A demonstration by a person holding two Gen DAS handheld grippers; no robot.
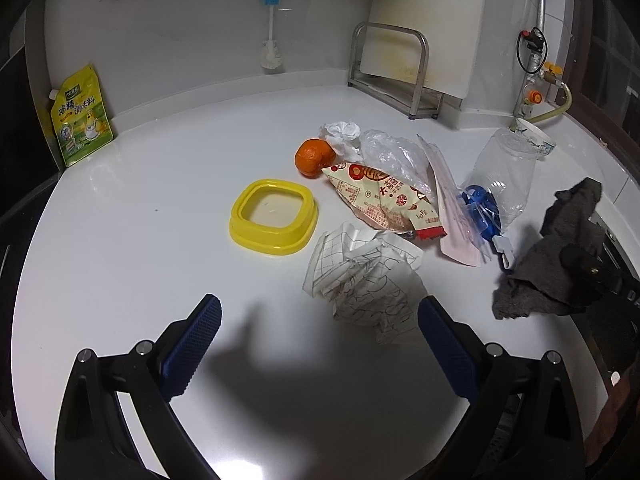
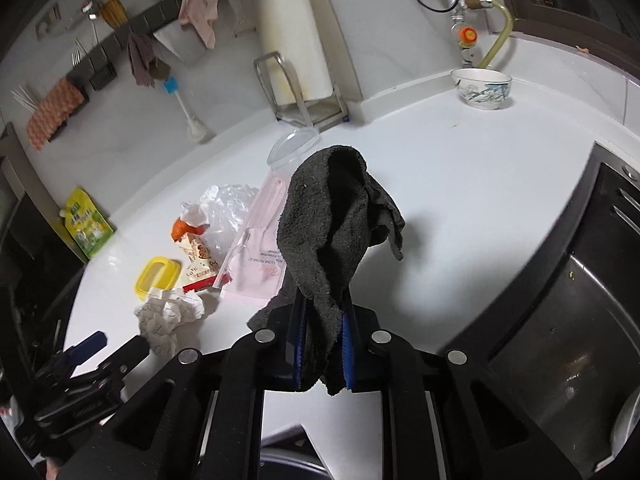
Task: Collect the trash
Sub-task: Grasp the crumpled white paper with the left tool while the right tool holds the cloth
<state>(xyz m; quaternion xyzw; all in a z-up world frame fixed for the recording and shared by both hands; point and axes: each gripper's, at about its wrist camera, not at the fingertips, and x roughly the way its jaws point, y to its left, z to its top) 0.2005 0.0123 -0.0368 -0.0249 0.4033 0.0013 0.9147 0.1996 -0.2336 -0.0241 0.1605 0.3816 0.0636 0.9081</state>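
- Now, farthest left of the yellow lid (image 1: pixel 274 216), a yellow seasoning pouch (image 1: pixel 82 120) leans on the wall.
- Your left gripper (image 1: pixel 320 320) hovers below the lid, its fingers spread wide with nothing between them.
- Just right of the lid, the trash lies on the table (image 1: pixel 140 240): crumpled paper (image 1: pixel 368 280), a snack wrapper (image 1: pixel 384 200), an orange (image 1: pixel 314 158).
- Far right of the lid, your right gripper (image 2: pixel 323 344) has its fingers pinching a dark grey cloth (image 2: pixel 336 216).

left gripper (image 1: pixel 320 320) gapes over the white counter (image 1: pixel 140 260); crumpled paper (image 1: pixel 368 280) beside its right finger, yellow lid (image 1: pixel 240 220) beyond.
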